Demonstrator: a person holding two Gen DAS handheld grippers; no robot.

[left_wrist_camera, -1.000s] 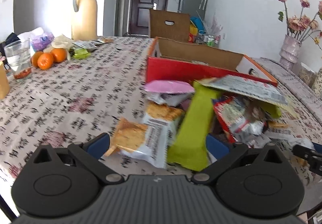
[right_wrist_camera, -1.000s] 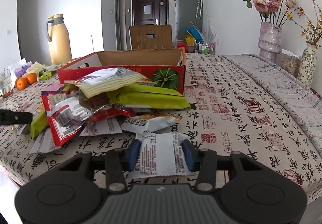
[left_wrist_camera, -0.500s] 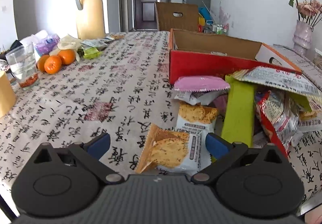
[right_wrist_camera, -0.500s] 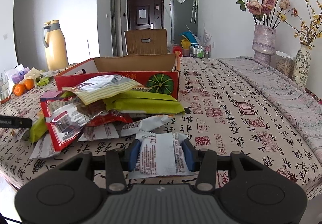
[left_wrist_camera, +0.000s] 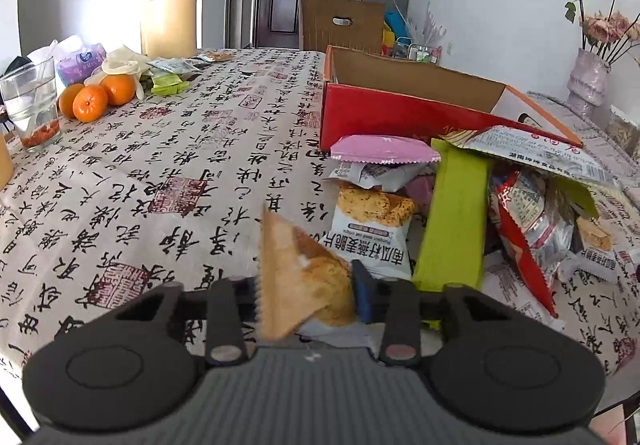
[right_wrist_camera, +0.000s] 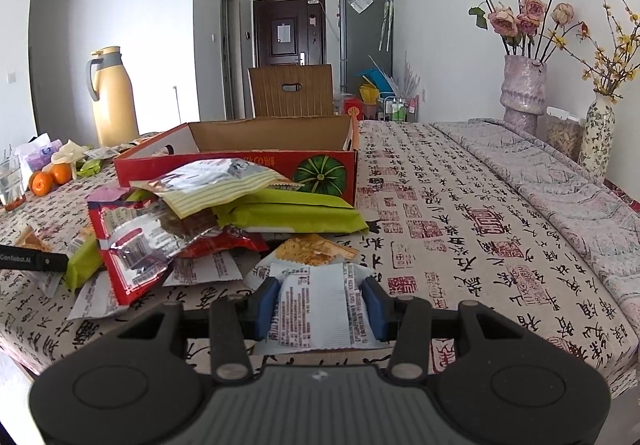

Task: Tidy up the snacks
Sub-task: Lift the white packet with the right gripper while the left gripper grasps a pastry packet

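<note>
Two grippers sit at the near edge of a tabletop (left_wrist_camera: pixel 168 173) covered in a calligraphy-print cloth, both facing a red cardboard box (right_wrist_camera: pixel 240 161) with an open top. A heap of snack packets (right_wrist_camera: pixel 192 213) lies against the box's near wall. My left gripper (left_wrist_camera: pixel 308 285) is closing its jaws on an orange cracker packet (left_wrist_camera: pixel 296 273), which stands crumpled and tilted between the blue pads, at the left end of the heap. My right gripper (right_wrist_camera: pixel 320 305) holds a white packet with printed text (right_wrist_camera: pixel 316 309) between narrowly set pads, in front of the box's right corner. A long green packet (left_wrist_camera: pixel 452 221) leans in the heap between the two. Left of the box, well apart, are oranges (left_wrist_camera: pixel 96 97) and a glass (left_wrist_camera: pixel 32 101).
</note>
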